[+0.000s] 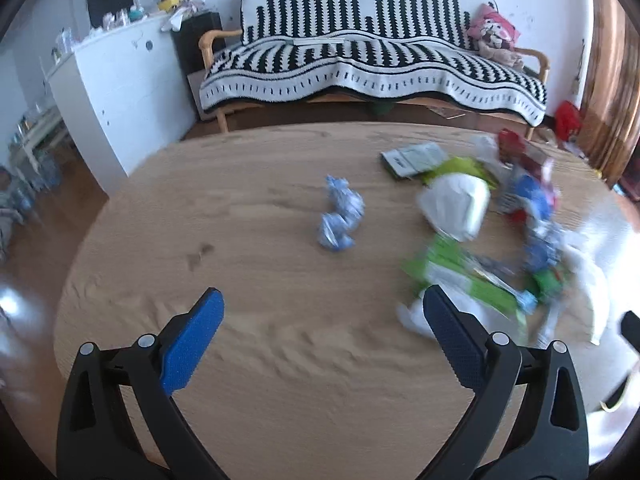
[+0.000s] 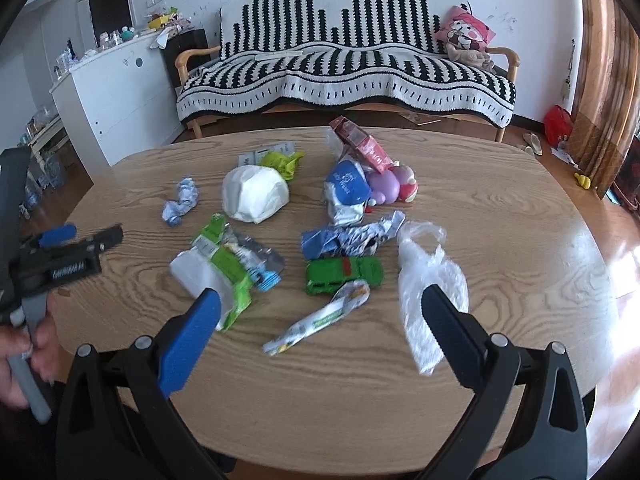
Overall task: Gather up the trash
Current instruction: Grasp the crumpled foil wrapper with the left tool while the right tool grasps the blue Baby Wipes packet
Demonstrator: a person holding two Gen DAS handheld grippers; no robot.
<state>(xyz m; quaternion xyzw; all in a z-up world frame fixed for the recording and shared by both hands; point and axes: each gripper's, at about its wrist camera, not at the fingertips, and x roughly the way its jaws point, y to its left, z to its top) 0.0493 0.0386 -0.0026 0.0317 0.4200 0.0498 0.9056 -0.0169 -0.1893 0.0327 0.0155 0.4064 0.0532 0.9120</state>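
i am holding both my right gripper (image 2: 320,320) and left gripper (image 1: 322,312) spread wide, gripping nothing. ahead of my fingers all the trash is lying uncollected on the table (image 2: 500,208): green wrapper (image 2: 228,268), clear bag (image 2: 428,280), crumpled foil (image 1: 340,216).

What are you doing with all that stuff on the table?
A person is about to tidy trash off the round wooden table, holding a grabbing tool in each hand. Both the left tool and the right tool are open and empty, hovering above the table. Nothing is picked up yet: the crumpled blue-and-white wrapper, the clear plastic bag and the green toy car lie there.
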